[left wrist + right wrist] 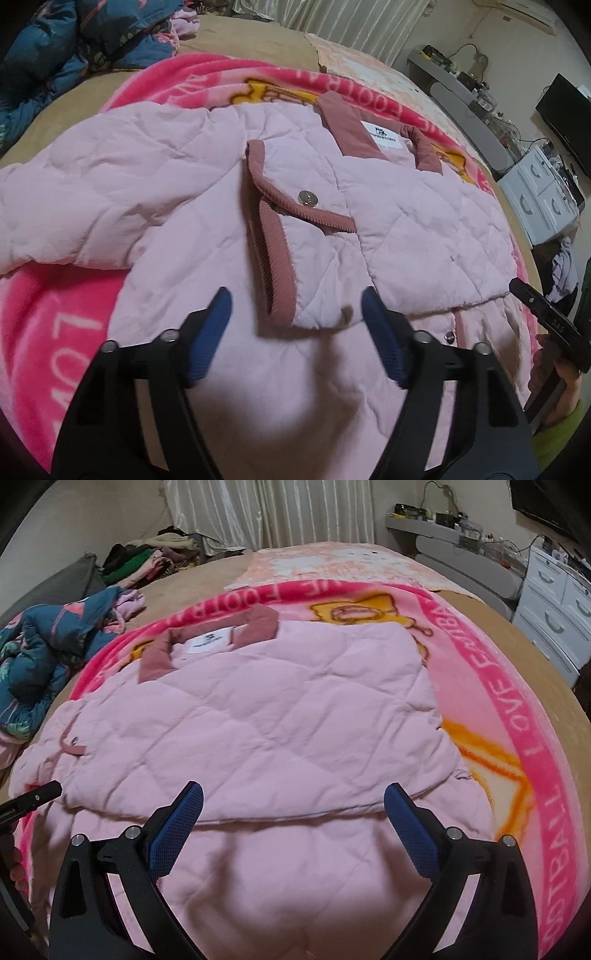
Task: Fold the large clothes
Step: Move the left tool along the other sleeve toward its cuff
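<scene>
Pink quilted jacket (229, 177) lies on the blanket (517, 709), both hand-held grippers (295, 306) (293, 805) spread wide, empty.

We see a quilted jacket (280, 709) lying flat on a blanket (517, 709) spread over a bed (554, 657). Its collar (207, 638) points toward eleven o'clock in the right wrist view, and one sleeve cuff (273, 229) is folded across its middle. A heap of bedding (44, 653) sits at nine o'clock, a clothes pile (147, 561) behind it. A dresser (557, 605) stands beside the bed at two o'clock.
</scene>
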Motion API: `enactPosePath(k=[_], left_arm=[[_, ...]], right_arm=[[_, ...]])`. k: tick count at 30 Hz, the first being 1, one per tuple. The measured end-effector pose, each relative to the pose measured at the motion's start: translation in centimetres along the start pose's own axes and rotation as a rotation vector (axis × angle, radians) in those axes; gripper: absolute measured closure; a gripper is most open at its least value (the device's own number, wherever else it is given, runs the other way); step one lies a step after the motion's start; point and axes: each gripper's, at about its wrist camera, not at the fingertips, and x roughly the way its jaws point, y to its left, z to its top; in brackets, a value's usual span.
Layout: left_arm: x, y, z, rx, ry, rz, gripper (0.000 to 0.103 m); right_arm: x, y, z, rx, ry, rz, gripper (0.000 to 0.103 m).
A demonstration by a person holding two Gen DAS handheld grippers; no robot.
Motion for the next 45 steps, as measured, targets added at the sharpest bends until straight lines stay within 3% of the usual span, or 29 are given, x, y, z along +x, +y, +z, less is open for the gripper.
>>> enactPosePath(k=[3, 16, 26, 40, 45], left_arm=[[-1.7, 0.4, -0.3, -0.003, -0.014, -0.029, 0.009], [-7.0, 4.2, -1.7, -0.041, -0.096, -0.003, 0.009], [-9.6, 7.5, -1.4, -0.070, -0.174, 0.074, 0.009], [-11.8, 11.3, -1.1, -0.113, -0.222, 0.133, 0.009], [-12.3, 13.1, -0.7, -0.136, -0.247, 0.207, 0.009]], right_arm=[[-1.0, 1.1, -0.3, -0.015, -0.014, 0.033, 0.004], [-3.5, 5.7, -0.2, -0.087, -0.069, 0.074, 0.004], [-5.4, 11.4, 0.0, -0.144, -0.142, 0.108, 0.004], [-5.0, 20.5, -0.2, -0.245, -0.131, 0.187, 0.004], [-4.9, 23.7, 0.0, -0.282, -0.135, 0.216, 0.004]])
